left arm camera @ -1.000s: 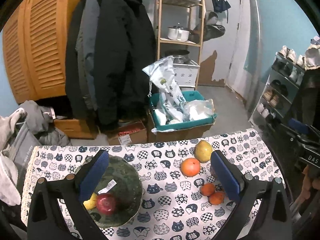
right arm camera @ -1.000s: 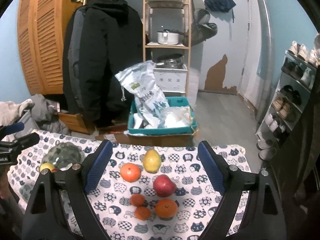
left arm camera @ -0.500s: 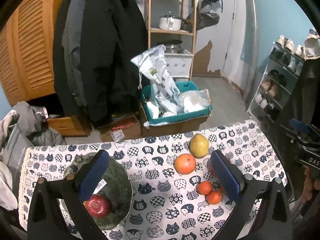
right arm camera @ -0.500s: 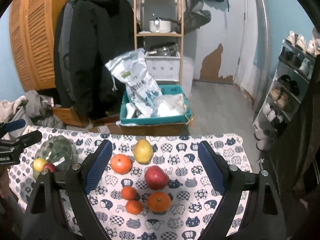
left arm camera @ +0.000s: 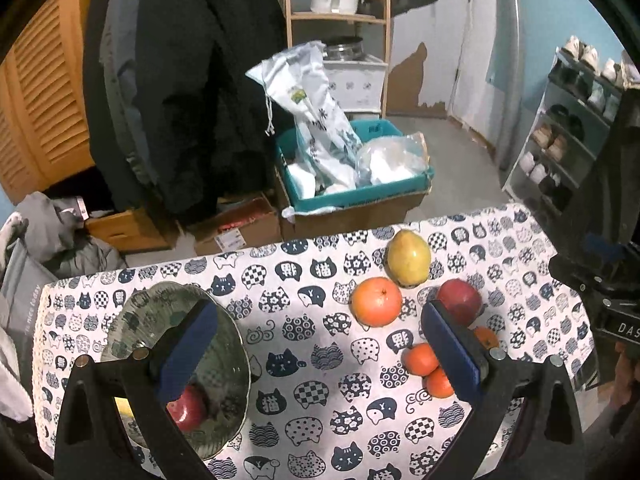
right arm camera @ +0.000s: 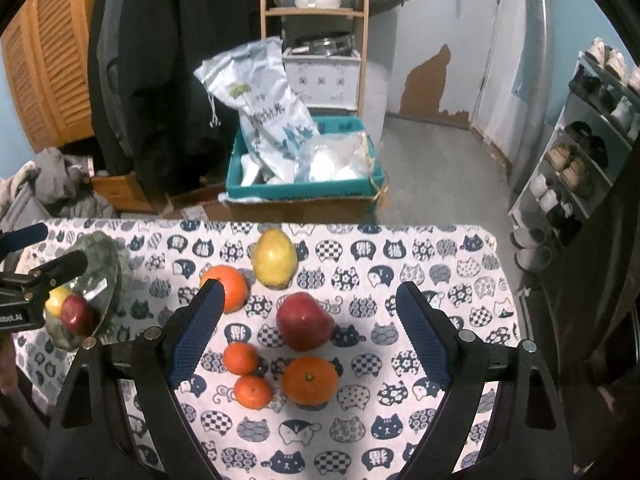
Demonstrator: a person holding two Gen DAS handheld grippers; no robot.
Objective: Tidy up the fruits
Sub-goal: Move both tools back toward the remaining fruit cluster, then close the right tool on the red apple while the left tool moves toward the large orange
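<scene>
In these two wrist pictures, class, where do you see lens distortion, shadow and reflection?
Left wrist view: the fisheye bends the wooden shelf and blacks out the corners; the glass bowl reflects its surroundings. Right wrist view: the tablecloth edge curves, the red apple casts a dark shadow toward the right, and the room behind is dim.

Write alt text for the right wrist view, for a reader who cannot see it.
The open right gripper hovers over loose fruit on a cat-print tablecloth: a red apple, a pear, two oranges and two tangerines. At far left, a green bowl holds another apple.
</scene>
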